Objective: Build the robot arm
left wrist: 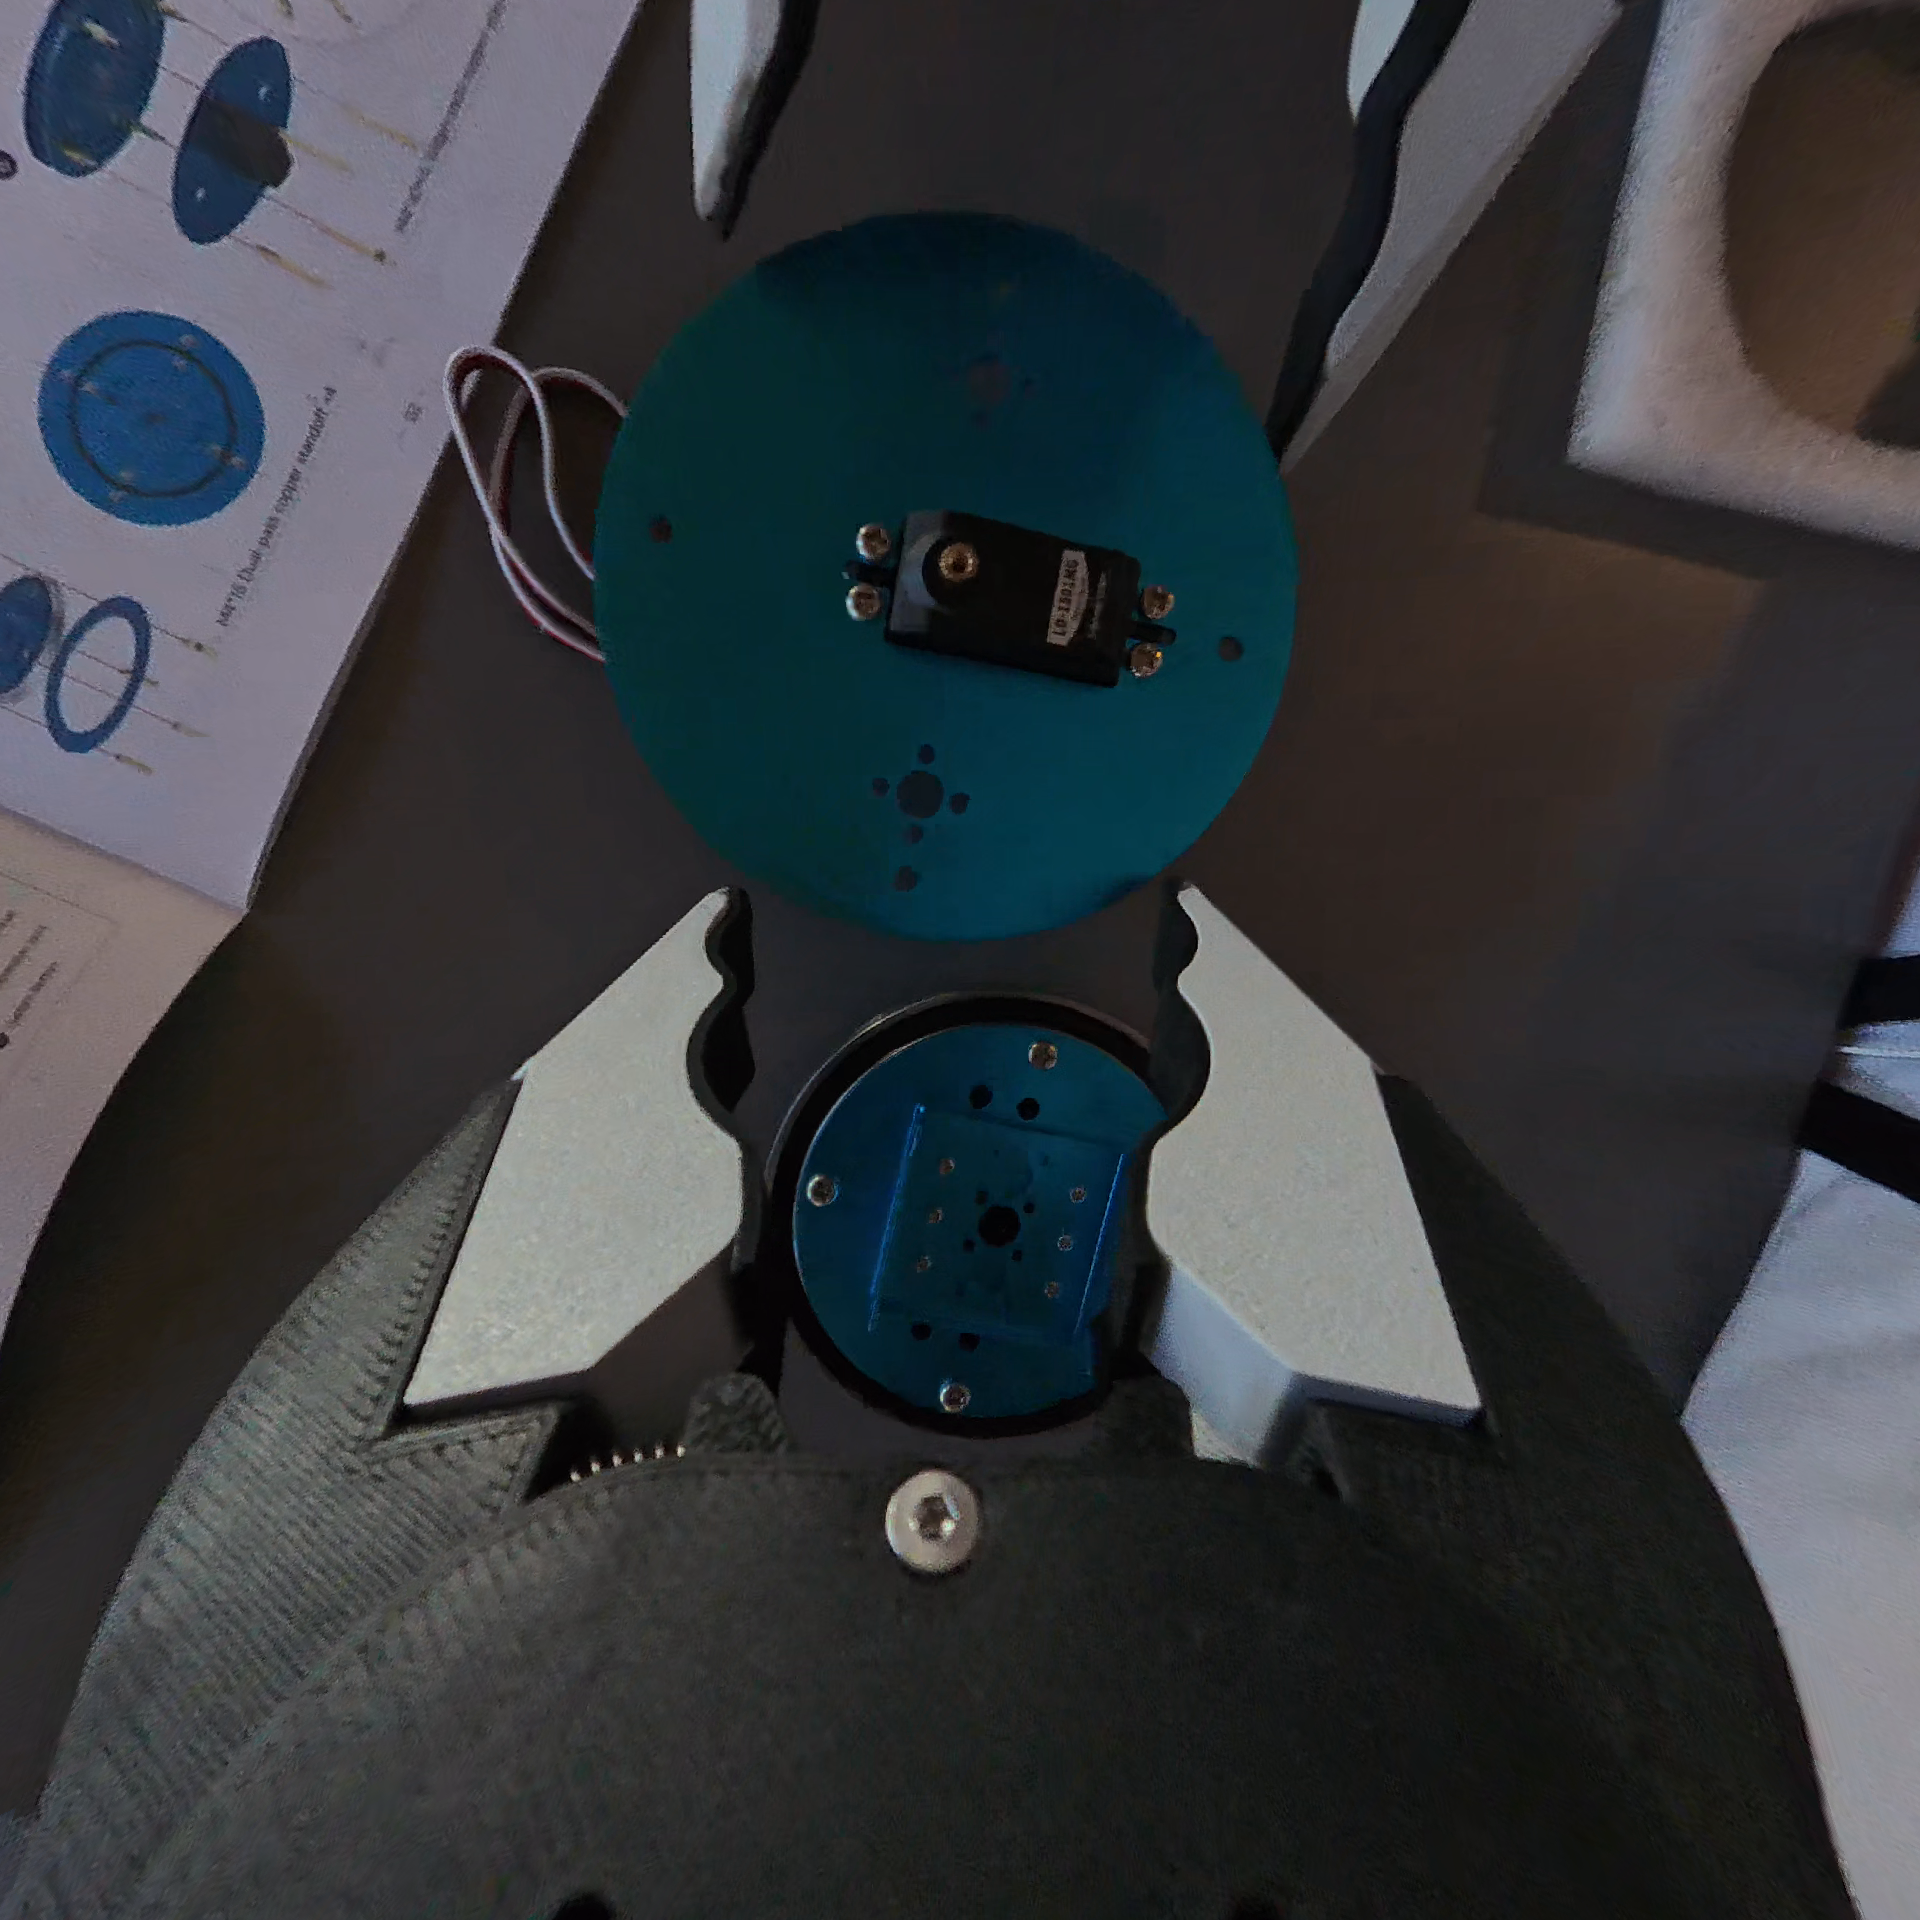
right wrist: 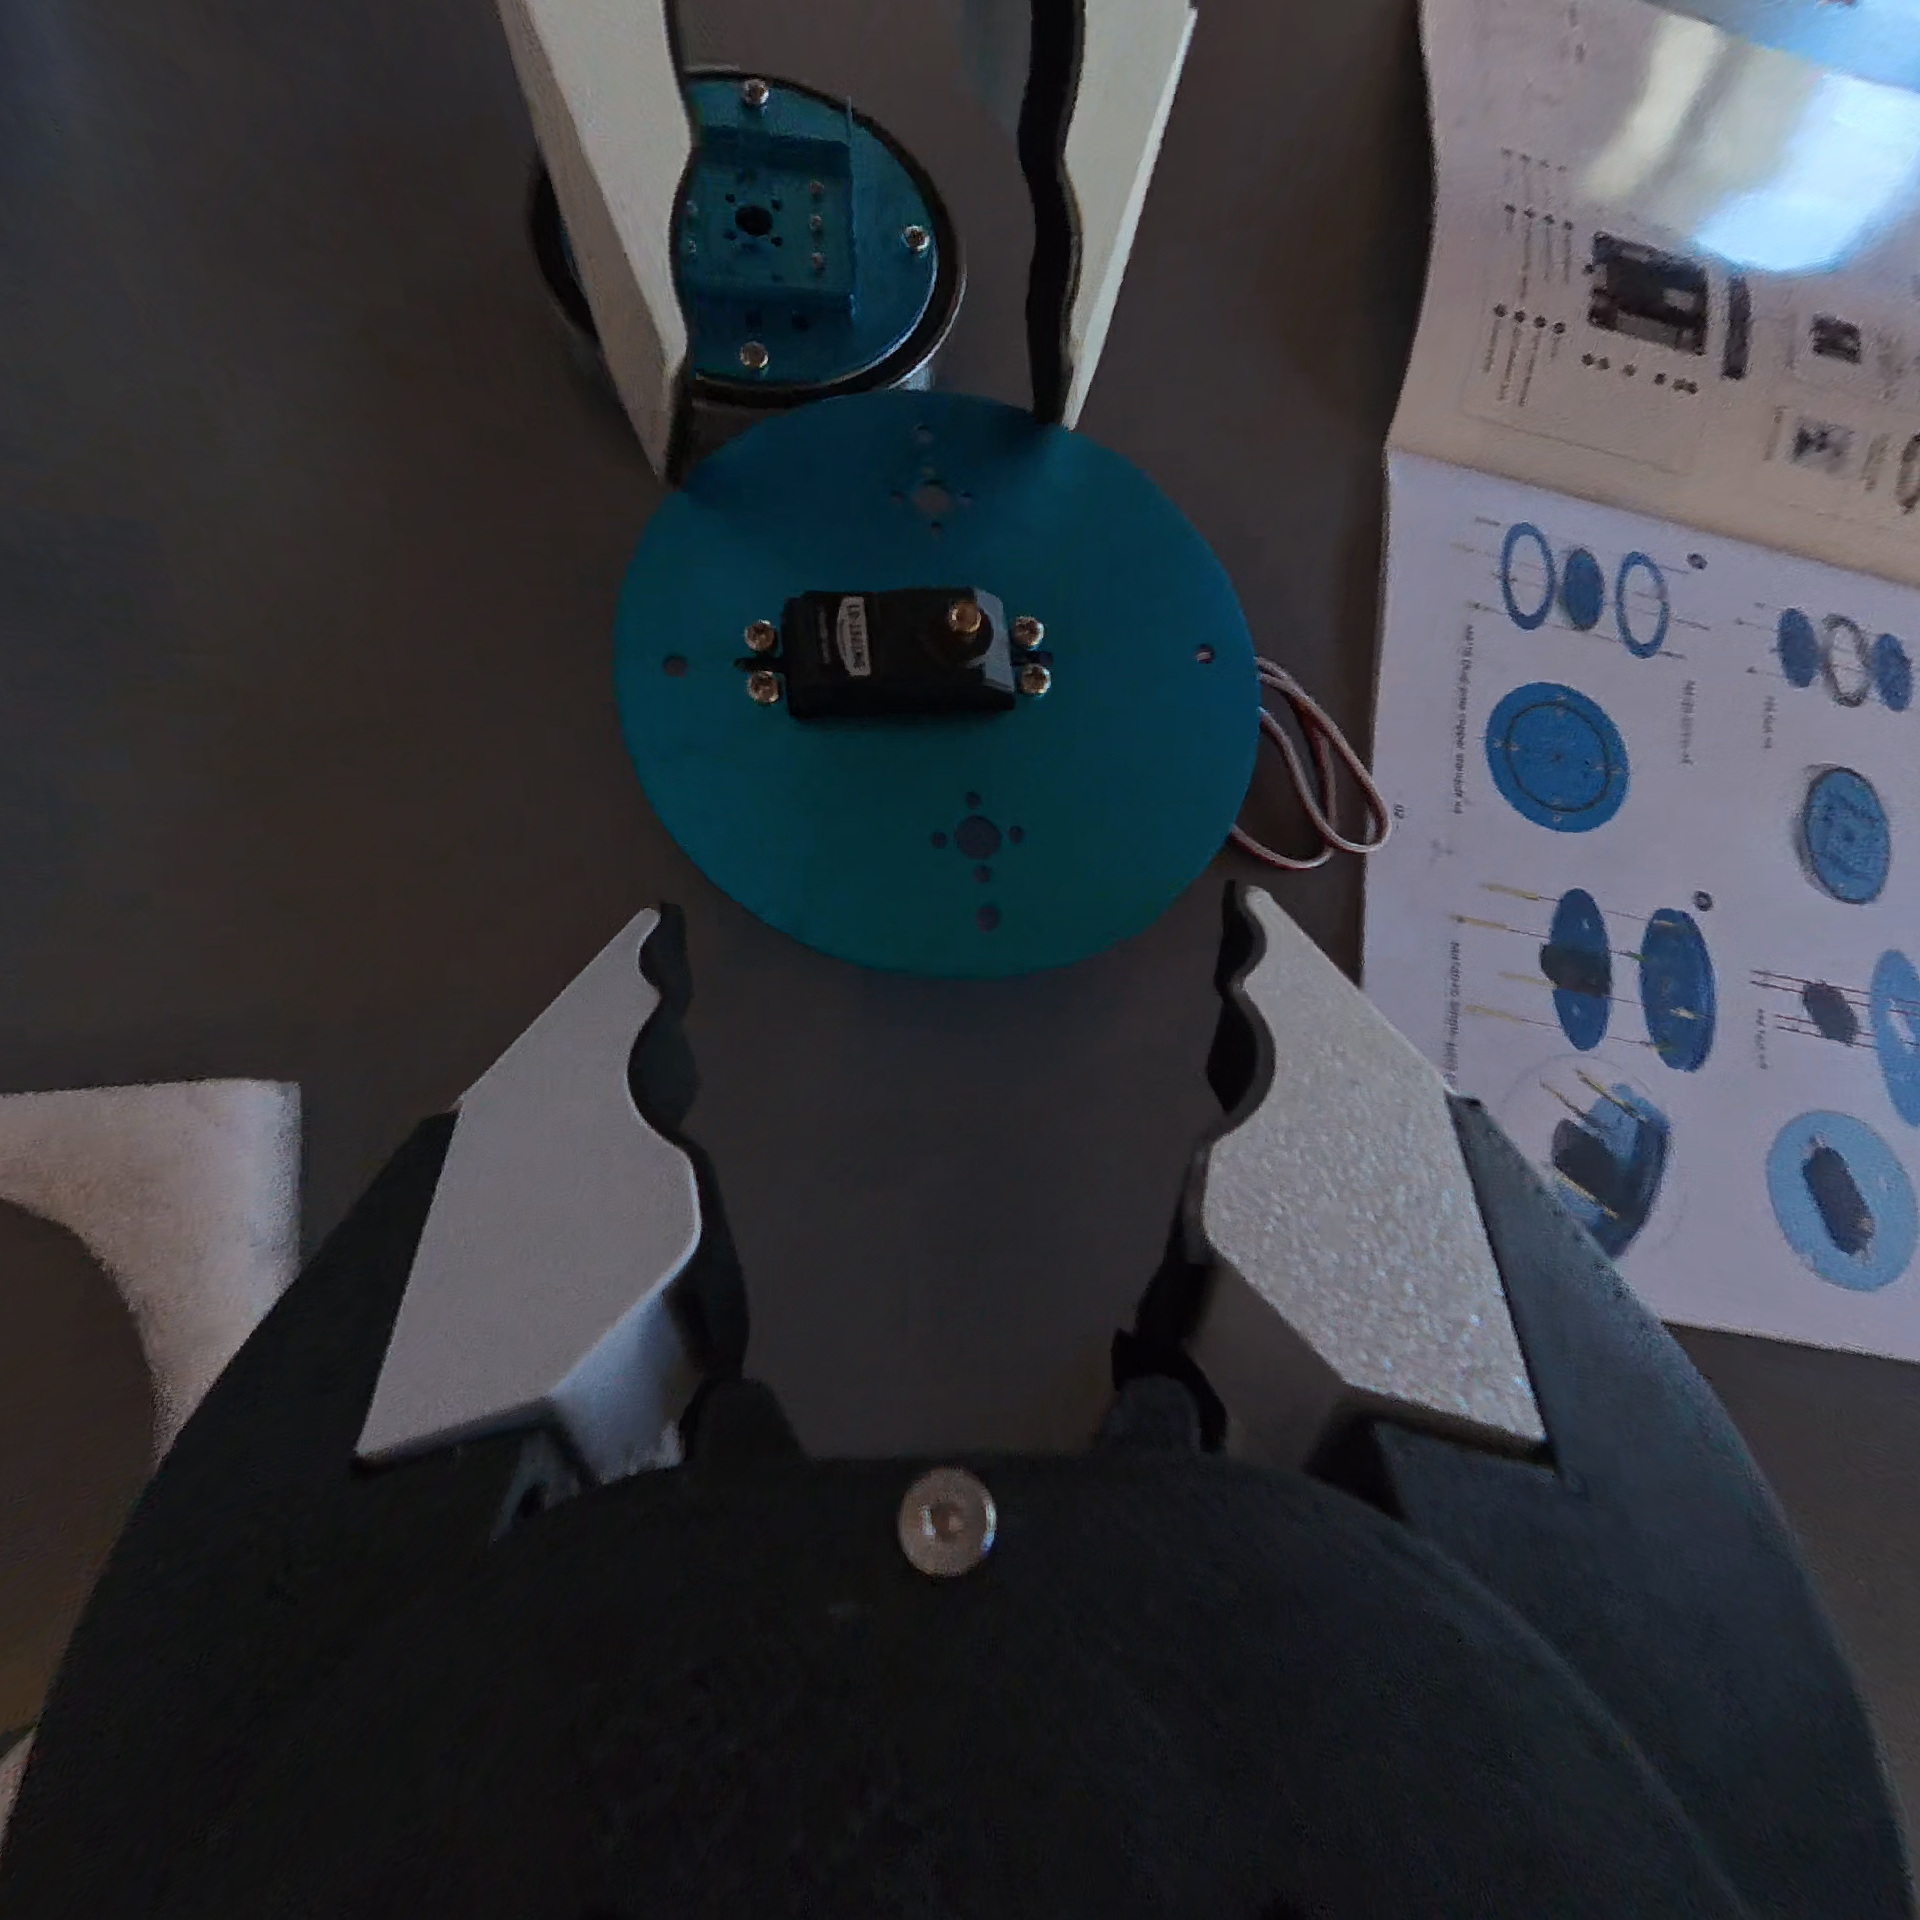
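A large teal disc (left wrist: 945, 727) (right wrist: 935, 831) lies flat on the dark table with a black servo (left wrist: 1013, 613) (right wrist: 894, 655) screwed into its middle. The servo's wires (left wrist: 520, 499) (right wrist: 1320, 790) loop out from under the disc. A small blue round plate in a black ring (left wrist: 977, 1216) (right wrist: 810, 229) sits next to the disc. My left gripper (left wrist: 956, 904) is open, with its jaws either side of the small plate and a gap on one side. My right gripper (right wrist: 951, 914) is open and empty, with its tips at the opposite edge of the large disc. Its fingers (left wrist: 727, 125) show at the top of the left wrist view.
A printed instruction sheet with blue diagrams (left wrist: 208, 416) (right wrist: 1662, 831) lies beside the disc on the wire side. A white foam block with a round cutout (left wrist: 1683, 395) (right wrist: 135, 1174) lies on the other side. White fabric with black stripes (left wrist: 1829, 1351) is at the table edge. Some 10 centimetres of space lies between my two pairs of fingers.
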Demonstrator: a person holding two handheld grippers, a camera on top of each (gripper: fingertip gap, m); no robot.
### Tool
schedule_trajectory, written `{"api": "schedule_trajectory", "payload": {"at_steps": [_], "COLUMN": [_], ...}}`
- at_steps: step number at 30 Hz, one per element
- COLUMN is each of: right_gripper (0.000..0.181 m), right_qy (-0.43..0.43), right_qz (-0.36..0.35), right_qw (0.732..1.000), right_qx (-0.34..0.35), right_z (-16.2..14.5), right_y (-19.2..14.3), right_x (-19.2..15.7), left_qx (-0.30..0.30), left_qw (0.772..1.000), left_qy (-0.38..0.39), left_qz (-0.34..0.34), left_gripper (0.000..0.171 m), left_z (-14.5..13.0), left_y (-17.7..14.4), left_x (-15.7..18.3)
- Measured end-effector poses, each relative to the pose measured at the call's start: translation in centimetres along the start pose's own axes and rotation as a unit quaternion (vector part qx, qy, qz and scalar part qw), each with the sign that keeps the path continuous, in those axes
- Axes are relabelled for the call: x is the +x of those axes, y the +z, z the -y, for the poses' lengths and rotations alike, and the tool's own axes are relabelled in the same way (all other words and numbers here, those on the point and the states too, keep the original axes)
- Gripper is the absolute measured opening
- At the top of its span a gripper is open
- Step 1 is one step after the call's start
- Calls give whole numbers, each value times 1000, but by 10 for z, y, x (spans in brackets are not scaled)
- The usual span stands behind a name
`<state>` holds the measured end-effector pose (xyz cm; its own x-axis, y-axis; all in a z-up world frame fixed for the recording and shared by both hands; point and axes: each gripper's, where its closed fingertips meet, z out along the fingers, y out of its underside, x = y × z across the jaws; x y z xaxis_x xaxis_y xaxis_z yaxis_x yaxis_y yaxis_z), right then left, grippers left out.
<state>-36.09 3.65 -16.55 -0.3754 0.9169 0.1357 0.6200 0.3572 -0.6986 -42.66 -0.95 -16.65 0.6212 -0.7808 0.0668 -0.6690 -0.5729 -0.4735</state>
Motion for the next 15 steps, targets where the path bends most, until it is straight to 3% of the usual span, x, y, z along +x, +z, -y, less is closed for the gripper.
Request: {"api": "schedule_trajectory", "payload": {"at_steps": [5,15], "right_gripper": [86,75], "right_qy": [33,46], "right_qz": [-3,-21], "right_qw": [999,997], "right_qx": [-21,-54], "right_z": [-3,-11], "right_y": [-1,-13], "right_x": [-2,-22], "left_qx": [-22,-57], "left_qw": [999,996], "left_qy": [34,65], "left_qz": [8,-17], "left_gripper": [78,73], "left_z": [-2,-9], "left_y": [5,1], "left_x": [-5,-25]}}
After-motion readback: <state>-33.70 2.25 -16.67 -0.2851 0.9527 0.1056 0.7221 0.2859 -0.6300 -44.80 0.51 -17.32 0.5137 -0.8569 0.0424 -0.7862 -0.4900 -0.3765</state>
